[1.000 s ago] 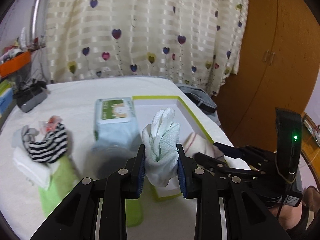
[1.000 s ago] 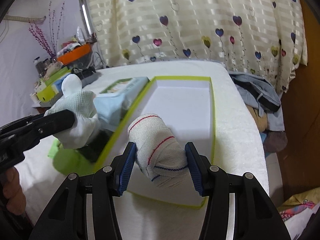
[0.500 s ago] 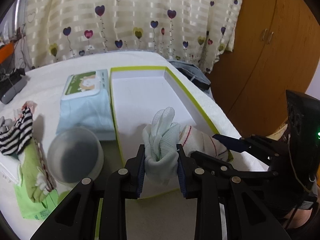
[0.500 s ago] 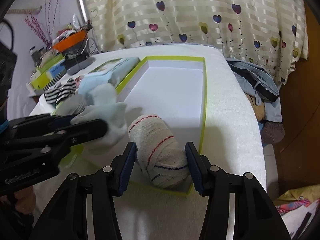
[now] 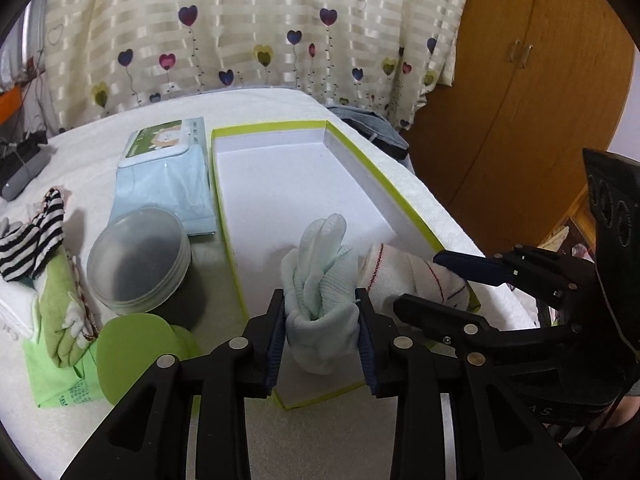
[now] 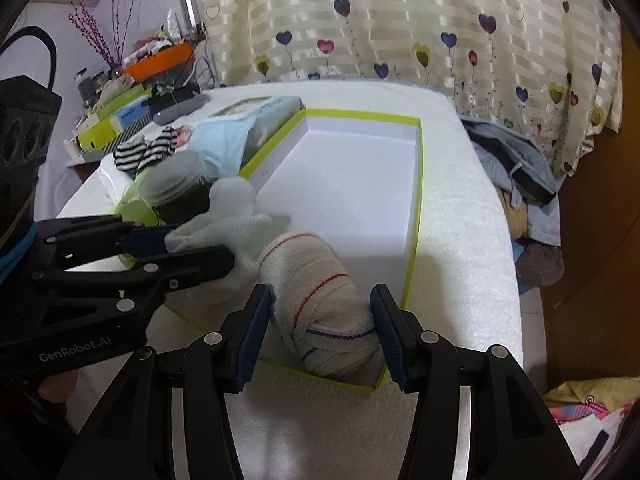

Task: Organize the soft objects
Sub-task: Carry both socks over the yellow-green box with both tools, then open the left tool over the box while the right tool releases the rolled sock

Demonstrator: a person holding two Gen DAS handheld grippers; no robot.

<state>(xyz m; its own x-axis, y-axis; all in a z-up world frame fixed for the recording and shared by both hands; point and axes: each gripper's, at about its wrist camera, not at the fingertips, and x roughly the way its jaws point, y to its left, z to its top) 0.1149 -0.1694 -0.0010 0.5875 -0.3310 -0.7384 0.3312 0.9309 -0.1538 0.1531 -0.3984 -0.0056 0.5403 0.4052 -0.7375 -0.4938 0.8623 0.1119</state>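
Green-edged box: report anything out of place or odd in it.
Nothing stands out. The box sits flat and intact, its white floor bare; the pale glove bundle and striped glove bundle hang over its near end, each gripped between fingers.

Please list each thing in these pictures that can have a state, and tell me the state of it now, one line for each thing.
left gripper: shut on the pale glove.
pale glove: bundled, held over the box's near end.
right gripper: shut on the striped cloth roll.
striped cloth roll: rolled, held over the box's near corner.
green-edged box: open, nothing lying inside.
wipes pack: lid closed.
clear jar: open, green lid beside it.
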